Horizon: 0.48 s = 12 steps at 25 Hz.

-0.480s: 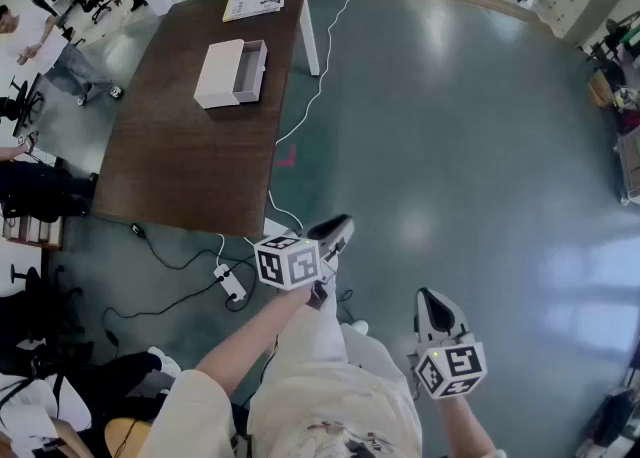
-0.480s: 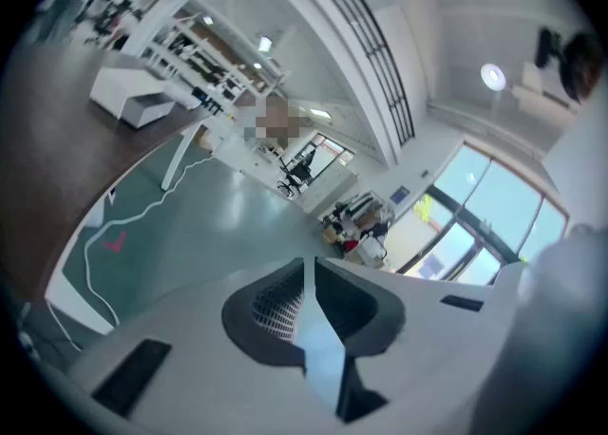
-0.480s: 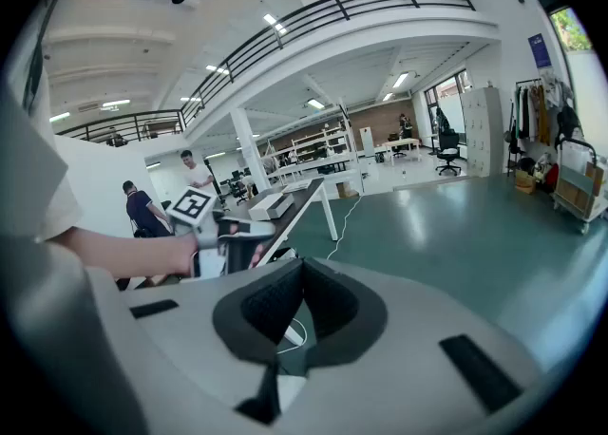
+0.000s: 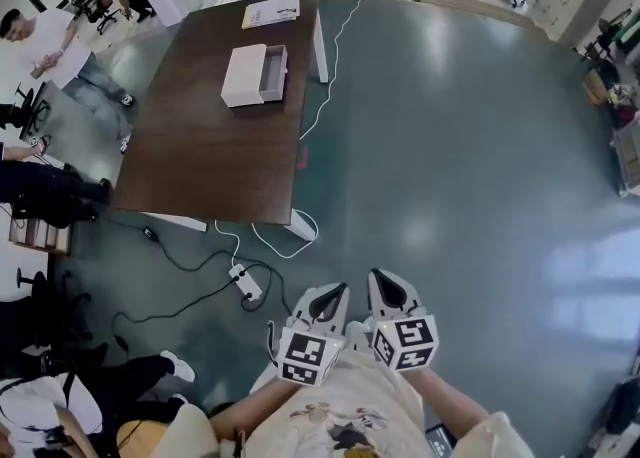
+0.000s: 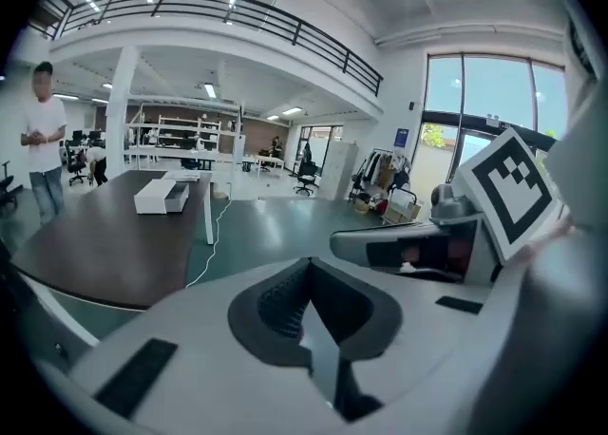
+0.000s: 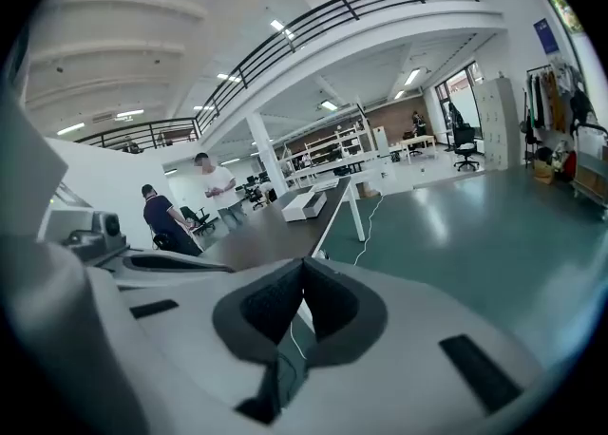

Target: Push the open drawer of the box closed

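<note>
A white box [image 4: 245, 76] lies on the dark brown table [image 4: 200, 156] far ahead, its drawer [image 4: 274, 71] pulled out to the right. Both grippers hang low near the person's body, well short of the table, side by side. My left gripper [image 4: 331, 291] is shut and holds nothing. My right gripper [image 4: 384, 279] is likewise shut and bare. The box [image 5: 161, 196] looks small and distant in the left gripper view, beyond the closed left gripper [image 5: 306, 264]. In the right gripper view the box [image 6: 306, 202] sits past the closed right gripper [image 6: 302, 264].
Papers [image 4: 270, 11] lie at the table's far end. A white cable [image 4: 325, 76] runs down the floor to a power strip [image 4: 246, 286] near the table's near corner. People [image 4: 45, 41] stand left of the table. Green floor [image 4: 470, 146] spreads to the right.
Both grippers have come together in front of the body: the left one dropped lower and to the right, the right one shifted left. The table sits slightly further right in view.
</note>
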Tool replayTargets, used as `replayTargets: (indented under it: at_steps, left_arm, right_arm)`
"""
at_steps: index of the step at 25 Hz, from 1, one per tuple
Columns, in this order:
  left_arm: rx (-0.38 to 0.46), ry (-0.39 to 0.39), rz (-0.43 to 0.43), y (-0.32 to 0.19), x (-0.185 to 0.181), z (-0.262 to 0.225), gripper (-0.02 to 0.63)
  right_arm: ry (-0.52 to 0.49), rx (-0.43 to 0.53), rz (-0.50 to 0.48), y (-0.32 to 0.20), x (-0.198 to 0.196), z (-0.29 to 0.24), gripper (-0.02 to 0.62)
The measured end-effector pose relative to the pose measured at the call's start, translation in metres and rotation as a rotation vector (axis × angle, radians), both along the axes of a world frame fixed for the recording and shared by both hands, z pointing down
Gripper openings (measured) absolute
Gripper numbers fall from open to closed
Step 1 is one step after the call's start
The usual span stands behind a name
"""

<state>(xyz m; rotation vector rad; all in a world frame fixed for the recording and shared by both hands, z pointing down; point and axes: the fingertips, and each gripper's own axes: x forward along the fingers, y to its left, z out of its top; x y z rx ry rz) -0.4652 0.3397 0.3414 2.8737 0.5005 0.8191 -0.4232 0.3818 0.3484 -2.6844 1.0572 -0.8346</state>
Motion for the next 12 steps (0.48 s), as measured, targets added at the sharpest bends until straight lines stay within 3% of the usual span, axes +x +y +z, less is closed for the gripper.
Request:
replayTargets:
  at_steps: [7, 12]
  left_arm:
    - [-0.011, -0.008, -0.021, -0.047, -0.004, 0.001, 0.006]
    - [-0.025, -0.007, -0.024, -0.088, 0.007, -0.003, 0.006]
  right_arm:
    - [0.0, -0.024, -0.044, -0.057, -0.016, 0.001, 0.006]
    - [-0.007, -0.002, 0.002, -0.085, -0.001, -0.005, 0.008]
